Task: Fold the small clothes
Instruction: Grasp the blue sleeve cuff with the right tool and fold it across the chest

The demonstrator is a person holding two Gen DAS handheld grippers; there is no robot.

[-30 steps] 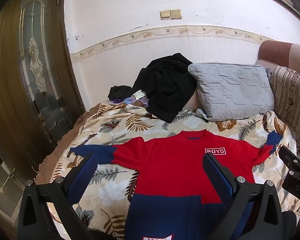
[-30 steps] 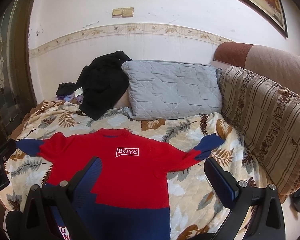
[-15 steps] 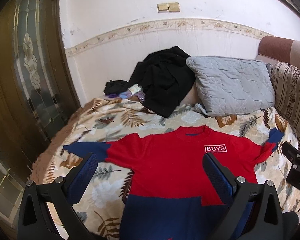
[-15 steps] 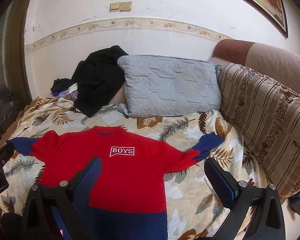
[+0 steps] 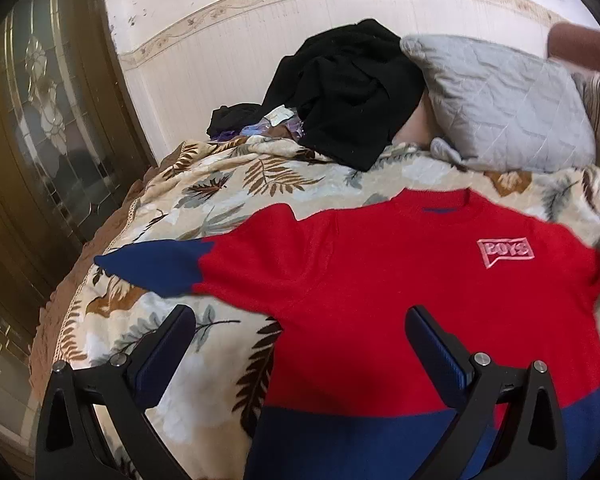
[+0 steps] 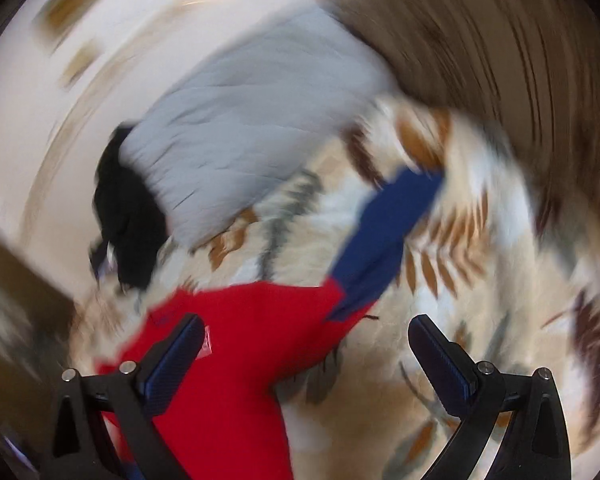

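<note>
A small red and blue sweater (image 5: 400,280) with a "BOYS" patch lies flat, front up, on a leaf-print blanket (image 5: 204,196). Its left sleeve ends in a blue cuff (image 5: 152,266). My left gripper (image 5: 300,344) is open and empty, just above the sweater's left armpit area. In the blurred right wrist view the sweater (image 6: 240,340) shows with its right sleeve and blue cuff (image 6: 384,236) stretched out. My right gripper (image 6: 306,350) is open and empty above that sleeve's red part.
A grey quilted pillow (image 5: 508,108) and a black garment pile (image 5: 352,92) lie at the blanket's far end against the wall. A wooden glass-panelled door (image 5: 40,128) stands left. A striped sofa back (image 6: 500,60) runs along the right.
Both grippers have moved forward and down toward the sweater. The left one has shifted toward the left sleeve; the right one is swinging and rolling fast toward the right sleeve, blurring its view.
</note>
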